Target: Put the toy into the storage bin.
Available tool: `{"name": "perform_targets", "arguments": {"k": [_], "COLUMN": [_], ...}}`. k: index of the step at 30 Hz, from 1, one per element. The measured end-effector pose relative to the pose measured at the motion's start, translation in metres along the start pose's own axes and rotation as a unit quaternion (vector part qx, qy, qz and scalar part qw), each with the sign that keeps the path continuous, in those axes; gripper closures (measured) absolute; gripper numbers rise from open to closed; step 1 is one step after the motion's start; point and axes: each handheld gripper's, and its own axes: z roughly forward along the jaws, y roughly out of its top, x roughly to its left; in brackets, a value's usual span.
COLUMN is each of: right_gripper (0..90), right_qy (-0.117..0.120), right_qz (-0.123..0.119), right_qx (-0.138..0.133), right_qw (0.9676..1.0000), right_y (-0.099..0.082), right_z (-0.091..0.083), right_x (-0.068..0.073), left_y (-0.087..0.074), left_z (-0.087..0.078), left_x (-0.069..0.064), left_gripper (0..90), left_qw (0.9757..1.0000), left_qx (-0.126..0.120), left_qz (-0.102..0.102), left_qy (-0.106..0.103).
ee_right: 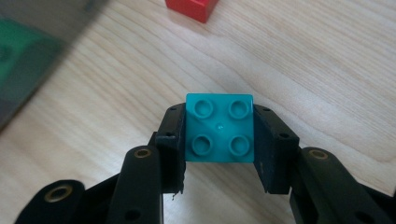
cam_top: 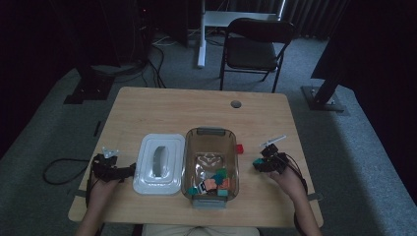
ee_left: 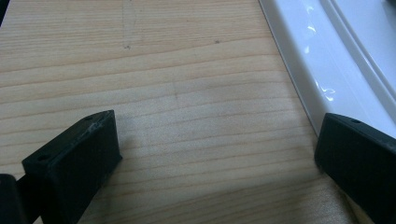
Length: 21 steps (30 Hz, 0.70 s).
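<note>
In the right gripper view a teal four-stud brick [ee_right: 219, 128] sits between the two black pads, and my right gripper [ee_right: 219, 140] is shut on it just above the wooden table [ee_right: 303, 84]. From above, that right gripper [cam_top: 261, 164] holds the teal brick [cam_top: 257, 162] to the right of the clear bin [cam_top: 210, 135]. A red brick [ee_right: 192, 8] lies on the wood ahead; the same red brick [cam_top: 240, 149] rests against the bin's right wall. My left gripper [ee_left: 215, 154] stands open over bare wood beside the white lid [ee_left: 327, 60]; that left gripper [cam_top: 129, 169] is at the lid's left edge.
The clear bin holds several coloured bricks [cam_top: 216, 183] at its near end. The white lid [cam_top: 158, 164] lies flat left of the bin. A round grommet [cam_top: 236, 104] sits near the table's far edge. A folding chair [cam_top: 253, 46] stands beyond the table.
</note>
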Motion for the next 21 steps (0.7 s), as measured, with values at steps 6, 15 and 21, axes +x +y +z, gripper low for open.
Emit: {"name": "perform_targets", "arguments": {"k": [6,15,21], "right_gripper": [58.8,58.8,58.8], "right_qy": [0.011,0.024,0.045], "right_qz": [-0.02,-0.046,-0.061], "right_qx": [-0.011,-0.029,-0.048], "right_qw": [0.9997,0.9982,0.996], "right_y": [0.001,0.007,0.009], "right_z": [-0.017,-0.041,-0.058], "right_x": [0.007,0.018,0.026], "left_y": [0.0,0.0,0.0], "left_z": [0.0,0.0,0.0], "left_x": [0.0,0.0,0.0], "left_gripper": [0.5,0.5,0.5], "left_qw": [1.0,1.0,1.0], "left_qx": [0.0,0.0,0.0], "left_qz": [0.0,0.0,0.0], "left_qy": [0.0,0.0,0.0]}}
